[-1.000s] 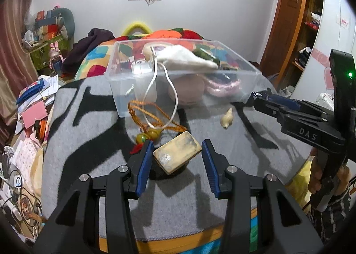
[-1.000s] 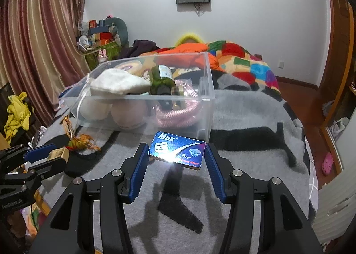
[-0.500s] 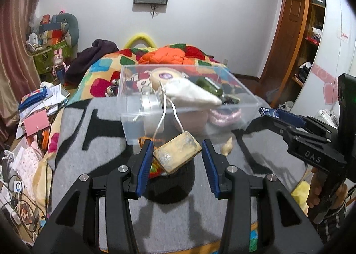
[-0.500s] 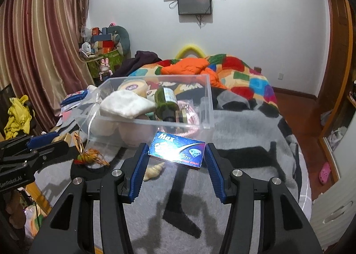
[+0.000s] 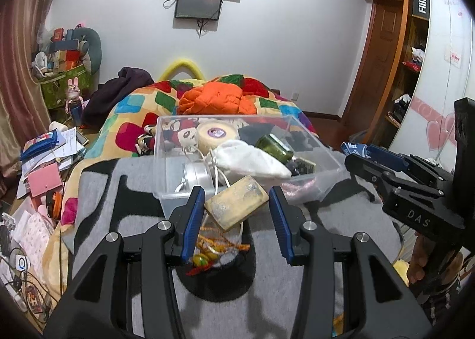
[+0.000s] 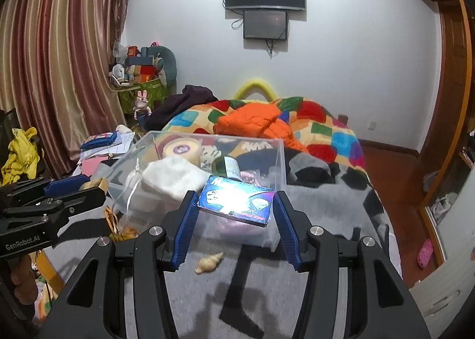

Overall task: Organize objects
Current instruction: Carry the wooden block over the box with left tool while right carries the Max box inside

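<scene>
Tan and crusted, the flat rectangular block [image 5: 236, 204] is clamped in the left gripper [image 5: 237, 214], held above the grey blanket's [image 5: 341, 238] near edge, just short of the clear plastic bin [image 5: 329, 161]. The right gripper [image 6: 236, 220] is closed on a glossy blue card box [image 6: 236, 201], likewise short of the bin's near wall. I judge both should clear that wall before letting go, aiming for gaps beside the white drawstring pouch [image 5: 252, 159] and green bottle [image 5: 273, 147]. A pale seashell [image 6: 209, 261] and an orange corded charm [image 5: 213, 250] lie below on the blanket.
</scene>
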